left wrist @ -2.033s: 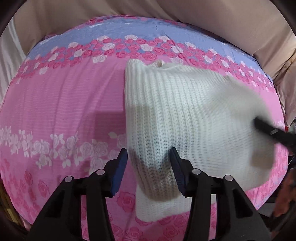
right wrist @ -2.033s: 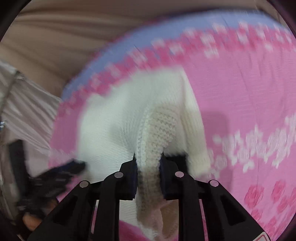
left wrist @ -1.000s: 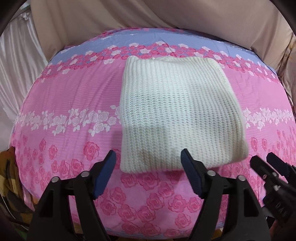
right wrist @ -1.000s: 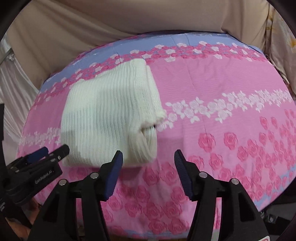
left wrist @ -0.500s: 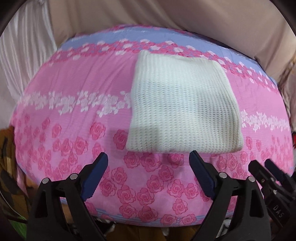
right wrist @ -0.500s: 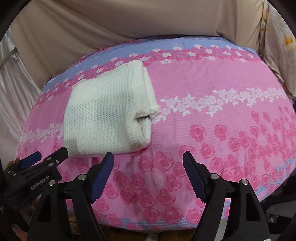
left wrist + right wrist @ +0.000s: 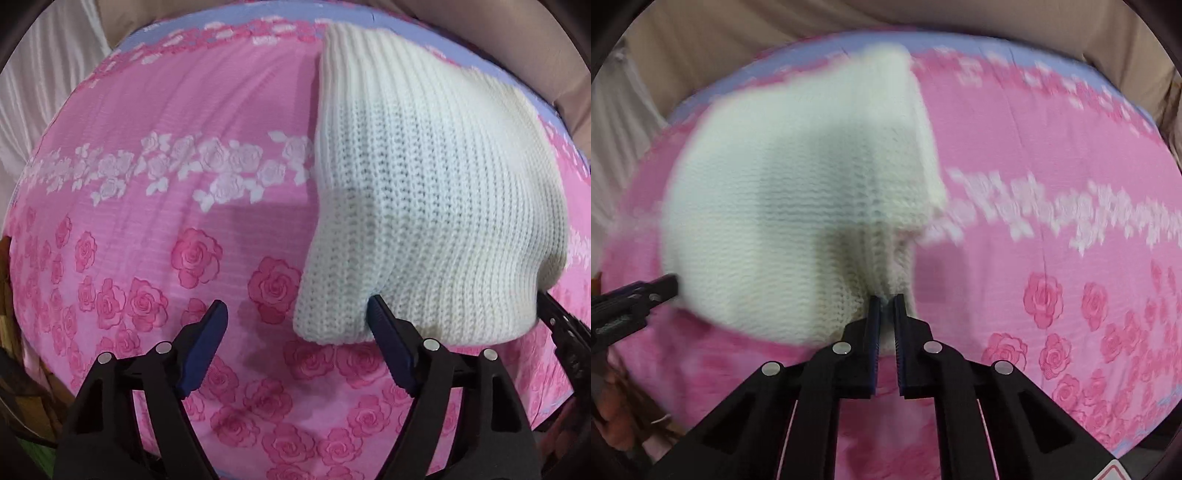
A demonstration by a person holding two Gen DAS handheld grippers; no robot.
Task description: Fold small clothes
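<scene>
A folded white knit sweater (image 7: 424,192) lies on the pink rose-print bedsheet (image 7: 166,229); its near edge is raised. My left gripper (image 7: 295,332) is open at the sweater's near left corner, with its right finger (image 7: 384,332) touching the knit. In the right wrist view the same sweater (image 7: 783,206) looks blurred. My right gripper (image 7: 885,306) is shut on the sweater's near right corner and lifts it. The right gripper's tip shows at the right edge of the left wrist view (image 7: 565,332). The left gripper shows at the left edge of the right wrist view (image 7: 635,299).
A beige cloth backdrop (image 7: 775,33) hangs behind the bed. A white curtain (image 7: 44,81) hangs at the left. The bed's front edge drops off just below both grippers. A brown object (image 7: 26,387) sits off the bed's lower left.
Both grippers moved forward from the bed's front edge to the sweater's near edge. The right gripper went from open to shut on the near right corner and raised it.
</scene>
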